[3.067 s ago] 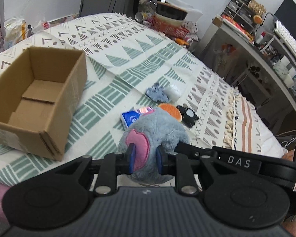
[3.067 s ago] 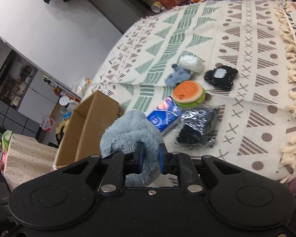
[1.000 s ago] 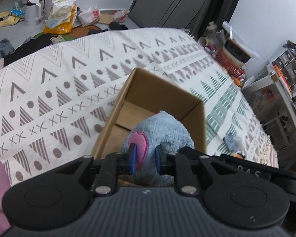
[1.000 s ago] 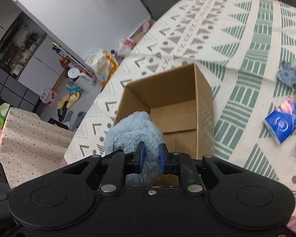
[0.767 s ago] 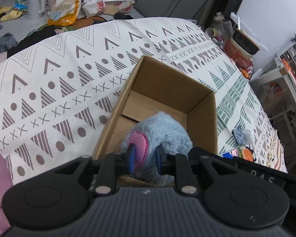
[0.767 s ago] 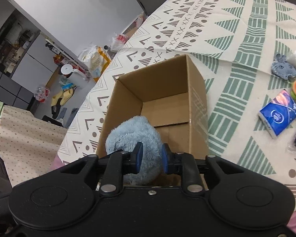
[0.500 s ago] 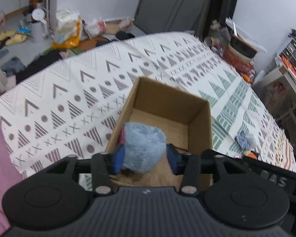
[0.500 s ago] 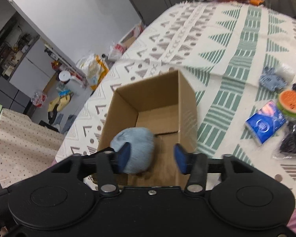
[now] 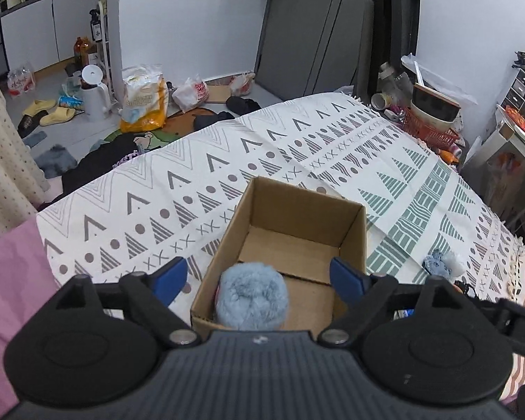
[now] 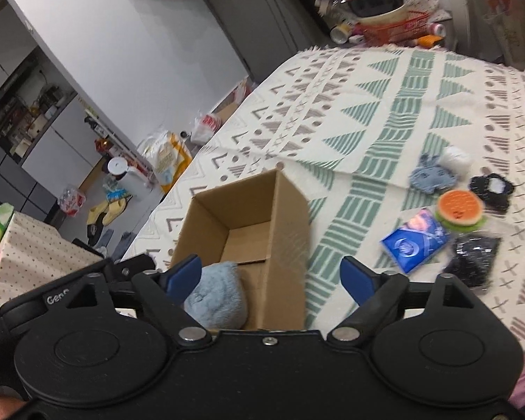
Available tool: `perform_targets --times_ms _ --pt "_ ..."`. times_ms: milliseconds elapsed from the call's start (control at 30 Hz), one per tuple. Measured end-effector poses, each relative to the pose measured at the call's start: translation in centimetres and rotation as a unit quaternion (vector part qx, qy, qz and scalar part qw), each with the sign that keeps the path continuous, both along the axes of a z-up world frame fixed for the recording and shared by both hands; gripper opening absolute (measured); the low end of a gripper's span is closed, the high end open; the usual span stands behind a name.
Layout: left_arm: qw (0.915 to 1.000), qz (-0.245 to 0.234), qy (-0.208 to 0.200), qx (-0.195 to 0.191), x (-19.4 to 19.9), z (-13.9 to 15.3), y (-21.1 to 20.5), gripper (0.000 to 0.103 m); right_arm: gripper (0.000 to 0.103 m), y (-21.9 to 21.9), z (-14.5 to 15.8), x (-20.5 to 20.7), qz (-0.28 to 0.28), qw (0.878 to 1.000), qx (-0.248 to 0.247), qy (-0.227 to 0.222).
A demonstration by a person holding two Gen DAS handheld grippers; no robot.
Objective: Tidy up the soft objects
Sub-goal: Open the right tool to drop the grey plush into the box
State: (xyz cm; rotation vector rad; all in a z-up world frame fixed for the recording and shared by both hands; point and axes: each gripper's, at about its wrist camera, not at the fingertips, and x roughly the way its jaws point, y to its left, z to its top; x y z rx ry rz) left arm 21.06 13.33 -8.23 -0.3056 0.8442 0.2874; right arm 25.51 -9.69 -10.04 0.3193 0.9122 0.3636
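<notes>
Both spread fingers (image 9: 168, 280) flank the boxed plush (image 9: 251, 295).

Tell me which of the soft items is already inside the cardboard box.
Only the fluffy light-blue plush toy sits inside the brown cardboard box, at its near end. The small blue-grey plush and orange burger-shaped plush lie on the patterned blanket.

The plush toy (image 9: 251, 294) lies inside the cardboard box (image 9: 353, 231), at its near end. The box stands on the bed (image 9: 157, 203). To the right of the box, on the bed, lie a tissue pack (image 10: 414, 241), a burger toy (image 10: 460, 208) behind it, and a small cloth piece (image 10: 432, 175) farther back.
</notes>
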Motion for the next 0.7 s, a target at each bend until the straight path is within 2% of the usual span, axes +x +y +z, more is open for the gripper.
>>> perform_targets --times_ms 100,333,433,700 --pt "0.9999 -0.004 -0.013 0.003 -0.7 0.5 -0.7 0.089 0.090 -1.6 0.3 -0.4 -0.008 1.000 0.001 -0.006" --pt "0.9990 -0.012 -0.039 0.015 -1.9 1.8 -3.4 0.103 0.099 -5.0 0.9 -1.2 -0.009 0.999 -0.006 -0.030" --pt "0.9983 -0.022 -0.052 0.016 -2.4 2.3 -4.5 0.103 0.103 -6.3 1.2 -1.7 -0.007 0.999 0.000 -0.040" --pt "0.9972 -0.018 -0.065 0.033 -3.3 2.9 -7.4 0.103 0.103 -9.5 1.6 -2.6 0.014 0.998 0.009 -0.059"
